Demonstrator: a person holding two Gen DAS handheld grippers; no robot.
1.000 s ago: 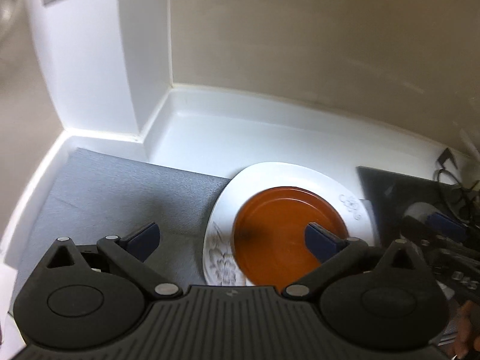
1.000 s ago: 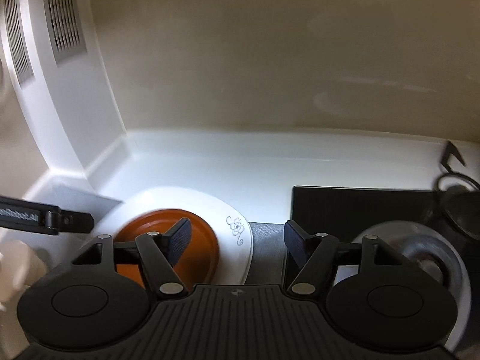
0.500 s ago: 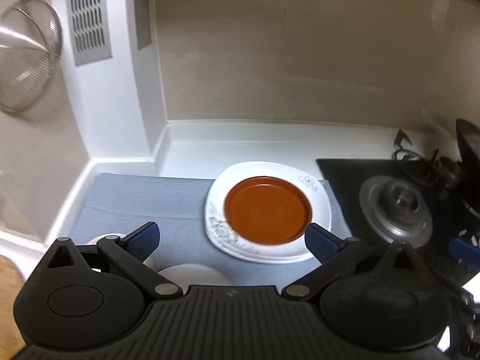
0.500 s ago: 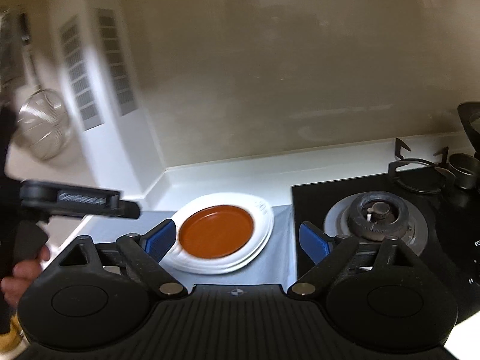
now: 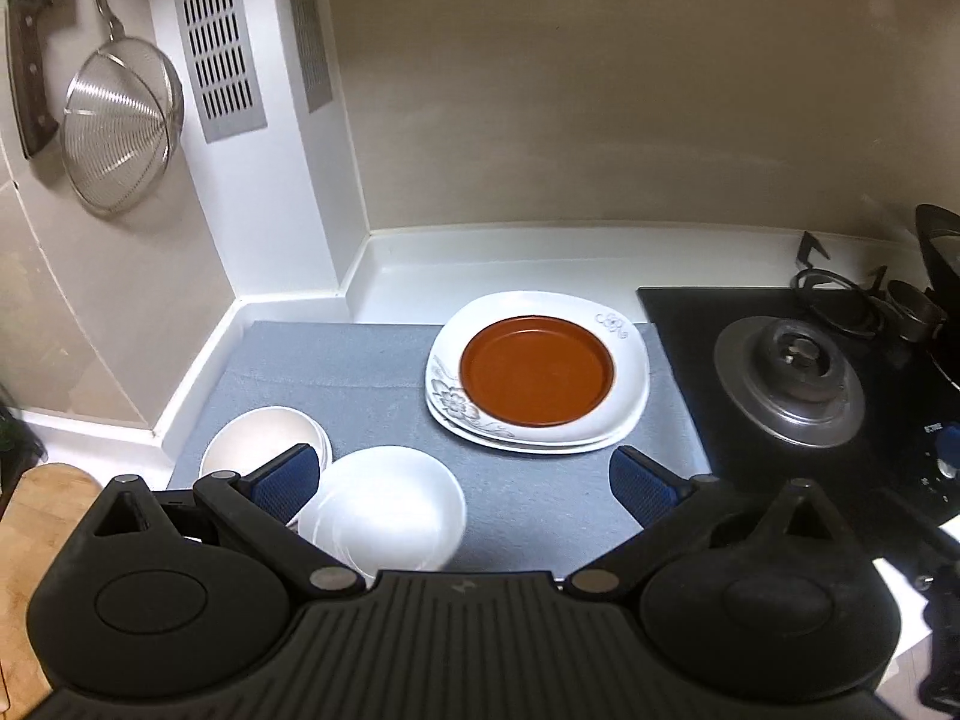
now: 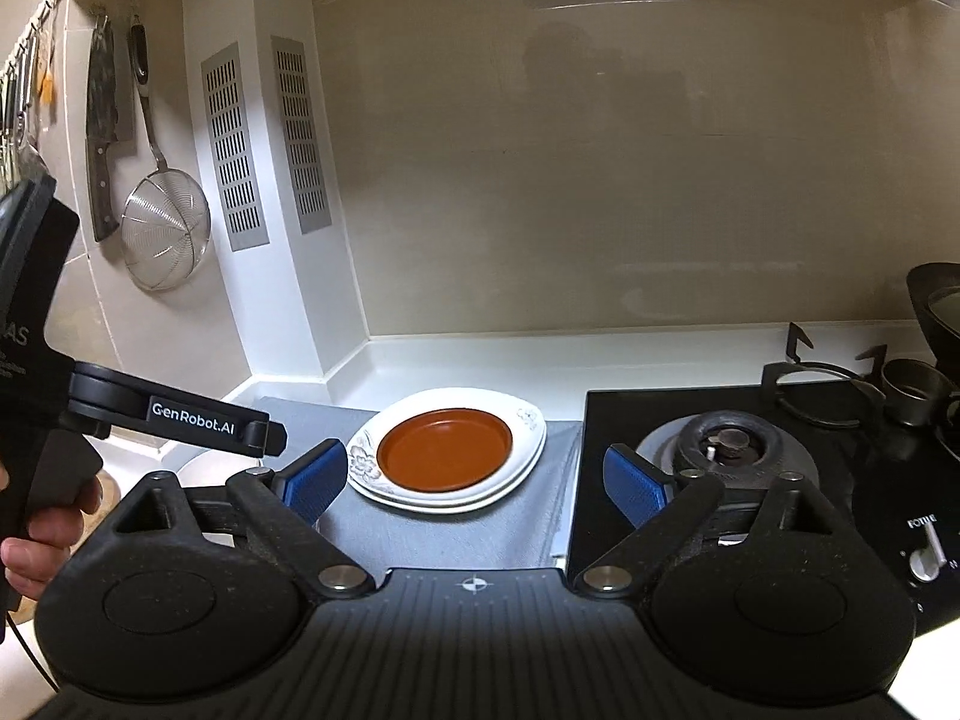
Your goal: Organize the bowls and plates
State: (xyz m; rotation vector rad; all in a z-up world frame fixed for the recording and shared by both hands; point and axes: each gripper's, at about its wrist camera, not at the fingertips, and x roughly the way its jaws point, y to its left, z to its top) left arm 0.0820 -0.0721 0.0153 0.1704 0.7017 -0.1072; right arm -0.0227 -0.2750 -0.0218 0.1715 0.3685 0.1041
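Note:
A brown round plate (image 5: pixel 537 369) lies on stacked white square plates with flower print (image 5: pixel 624 414) on a grey mat (image 5: pixel 336 354); the stack also shows in the right wrist view (image 6: pixel 447 450). Two white bowls stand at the mat's near left: one (image 5: pixel 264 438) behind, one (image 5: pixel 384 510) nearer. My left gripper (image 5: pixel 462 480) is open and empty, raised above the bowls. My right gripper (image 6: pixel 477 483) is open and empty, raised in front of the plate stack. The left gripper's body (image 6: pixel 180 417) shows at the left of the right wrist view.
A black gas hob (image 5: pixel 792 378) with a burner lies right of the mat. A strainer (image 5: pixel 120 126) and a cleaver (image 5: pixel 30 60) hang on the left wall. A wooden board (image 5: pixel 36 516) is at the near left. A dark pot (image 6: pixel 936 306) stands far right.
Both grippers have pulled back and up from the plate stack, open throughout. The brown plate stays on the white plates. The two white bowls have come into view.

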